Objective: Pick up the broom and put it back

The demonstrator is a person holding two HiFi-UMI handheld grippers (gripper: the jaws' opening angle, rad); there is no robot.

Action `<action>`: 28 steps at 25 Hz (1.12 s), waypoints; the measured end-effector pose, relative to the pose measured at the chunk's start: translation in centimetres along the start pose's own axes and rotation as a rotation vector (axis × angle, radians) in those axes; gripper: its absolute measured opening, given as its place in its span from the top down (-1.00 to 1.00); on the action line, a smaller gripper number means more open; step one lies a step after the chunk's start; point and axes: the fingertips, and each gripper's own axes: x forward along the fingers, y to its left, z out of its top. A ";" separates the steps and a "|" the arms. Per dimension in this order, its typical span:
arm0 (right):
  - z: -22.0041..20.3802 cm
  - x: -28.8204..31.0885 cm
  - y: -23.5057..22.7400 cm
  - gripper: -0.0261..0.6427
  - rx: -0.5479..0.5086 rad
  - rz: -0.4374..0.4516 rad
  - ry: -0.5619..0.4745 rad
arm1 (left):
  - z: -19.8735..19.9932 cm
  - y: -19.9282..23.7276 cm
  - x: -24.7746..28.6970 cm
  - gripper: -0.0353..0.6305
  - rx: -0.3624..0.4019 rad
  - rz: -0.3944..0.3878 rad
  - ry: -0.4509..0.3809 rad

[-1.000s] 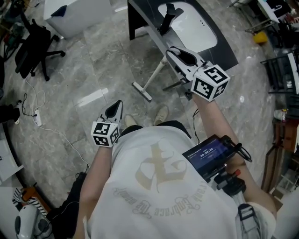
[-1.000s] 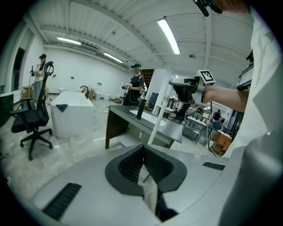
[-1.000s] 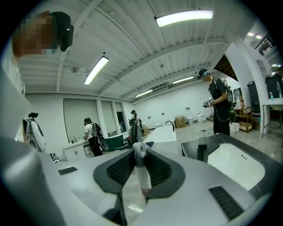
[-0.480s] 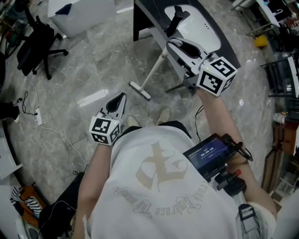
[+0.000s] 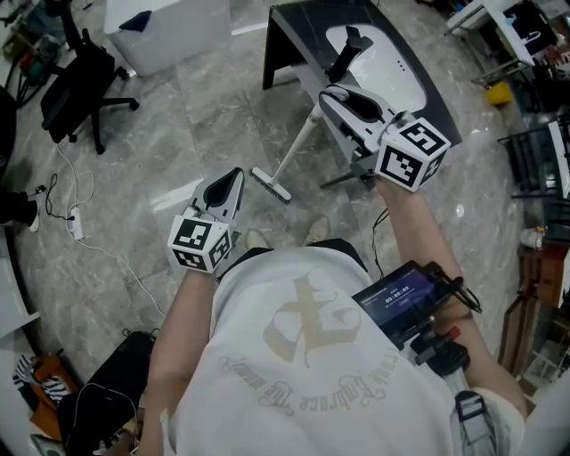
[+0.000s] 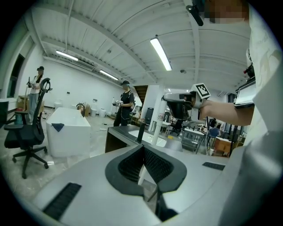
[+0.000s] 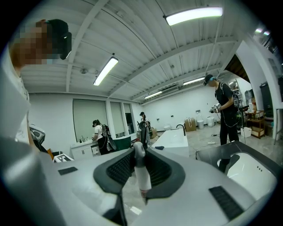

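Right hand-held gripper (image 5: 331, 98) clamps the broom (image 5: 294, 147) near the handle's top. Its head hangs by our shoes, and we can't tell if it touches the floor (image 5: 205, 116). Left hand-held gripper (image 5: 232, 176) is closed and empty. Versus a second ago we see both raised slightly, same grip. Dark bench (image 5: 294, 27) with white sink (image 5: 392, 71) stands just behind the broom. Office chair (image 5: 76, 80), white tub (image 5: 169, 31) and cable (image 5: 76, 227) sit off left. Grey marble floor, big workshop hall.

Glossy stone floor (image 5: 223, 116); smooth white plastic broom (image 5: 290, 159).
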 end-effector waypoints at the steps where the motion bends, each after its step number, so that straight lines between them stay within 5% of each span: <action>1: 0.0 0.0 0.8 0.65 -0.007 -0.001 -0.002 | 0.0 0.1 -0.6 0.86 0.005 -0.001 -0.008; 28: -1.6 -2.2 -1.6 0.65 0.087 -0.161 -0.015 | -2.8 0.6 -0.5 0.86 -0.057 -0.057 0.057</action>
